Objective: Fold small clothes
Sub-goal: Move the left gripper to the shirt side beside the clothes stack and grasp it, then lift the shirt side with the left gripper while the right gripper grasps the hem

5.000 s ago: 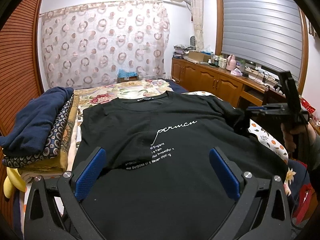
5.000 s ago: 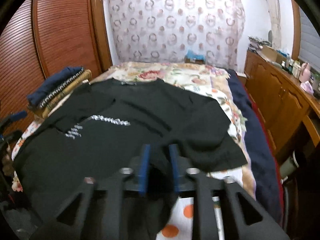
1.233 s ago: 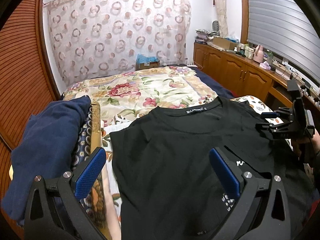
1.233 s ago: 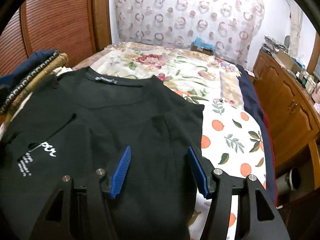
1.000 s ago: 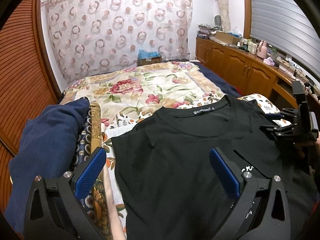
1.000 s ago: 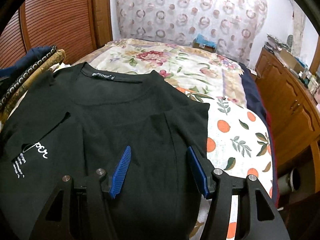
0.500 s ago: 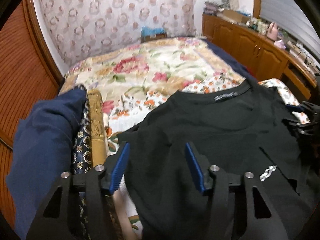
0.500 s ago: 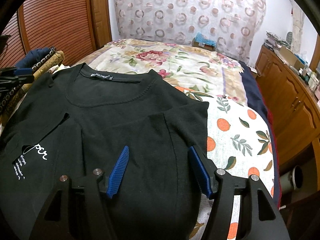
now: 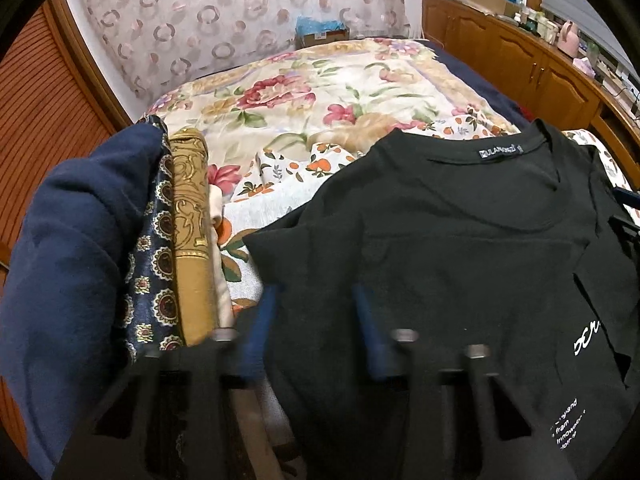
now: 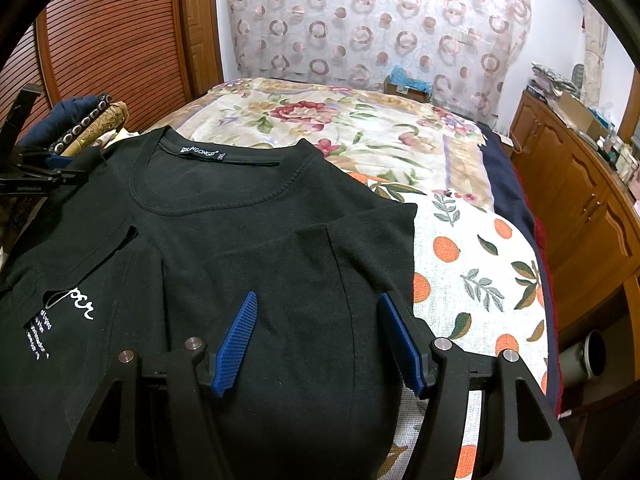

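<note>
Closing my left tool (image 9: 310,320) on the black T-shirt (image 9: 460,240) at its left sleeve edge; cloth lies between the jaws. Right tool (image 10: 316,332) hovers open above the folded right side. Shirt's long axis runs collar-away on the bed (image 10: 360,128); folded pile (image 9: 120,240) crowds the left, open bed right.

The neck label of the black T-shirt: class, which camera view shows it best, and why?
The right wrist view: the neck label sits large, sharp and nearly square-on inside the collar of the black T-shirt. The left wrist view shows it smaller, farther off, tilted and slightly blurred.
</note>
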Demonstrator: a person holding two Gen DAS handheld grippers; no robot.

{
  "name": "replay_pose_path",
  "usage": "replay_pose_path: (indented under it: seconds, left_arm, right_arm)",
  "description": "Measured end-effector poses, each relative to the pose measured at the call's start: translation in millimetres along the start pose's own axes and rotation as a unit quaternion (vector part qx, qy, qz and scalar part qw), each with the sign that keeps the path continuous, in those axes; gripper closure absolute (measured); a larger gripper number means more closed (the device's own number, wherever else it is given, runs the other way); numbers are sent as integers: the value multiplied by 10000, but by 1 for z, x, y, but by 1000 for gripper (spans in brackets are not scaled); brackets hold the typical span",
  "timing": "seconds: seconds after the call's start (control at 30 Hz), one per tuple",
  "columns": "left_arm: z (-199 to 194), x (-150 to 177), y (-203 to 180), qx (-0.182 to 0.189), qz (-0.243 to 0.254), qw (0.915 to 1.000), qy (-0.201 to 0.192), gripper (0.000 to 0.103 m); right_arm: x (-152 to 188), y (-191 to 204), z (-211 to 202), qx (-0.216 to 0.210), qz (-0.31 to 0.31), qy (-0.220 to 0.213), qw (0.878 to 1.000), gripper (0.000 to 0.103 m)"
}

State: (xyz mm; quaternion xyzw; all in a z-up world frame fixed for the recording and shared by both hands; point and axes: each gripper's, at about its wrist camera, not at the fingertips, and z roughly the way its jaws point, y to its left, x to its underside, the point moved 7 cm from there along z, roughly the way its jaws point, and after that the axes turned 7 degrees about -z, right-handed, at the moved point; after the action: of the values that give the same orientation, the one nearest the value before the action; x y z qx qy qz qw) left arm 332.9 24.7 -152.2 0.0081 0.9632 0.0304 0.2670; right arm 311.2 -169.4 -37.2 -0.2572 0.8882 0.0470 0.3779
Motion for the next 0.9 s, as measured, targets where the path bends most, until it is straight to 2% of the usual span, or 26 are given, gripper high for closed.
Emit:
replay_pose_path:
  seconds: [0.07,0.23,0.3,0.5,0.63,0.9]
  left_arm:
    - [-1,1,0,149,-39,9999,15,96]
    - [-43,-15,9,187,-257,9968,-731,97]
    - [-56,-21,14,166,-312,9952,-912,97]
    - [-65,-24,21,337,-397,9931,-1050,97]
    - [-70,-14,9,783,-408,9900,-1102,97]
    - [-81,-6,-7,1074,-316,9862,-1224,97]
  right_arm:
    - [0,0,0,-1,1,-1,10000,37]
    - [0,0,0,-4,0,-1,10000,37]
    - [1,-1,0,-27,14,-4,10000,36]
    - [1,-9,-6,-193,249,-71,9995,36]
    - [0,-25,-14,-19,344,-97,9994,36]
    - [-4,-40,-2,-57,448,144,9989,37]
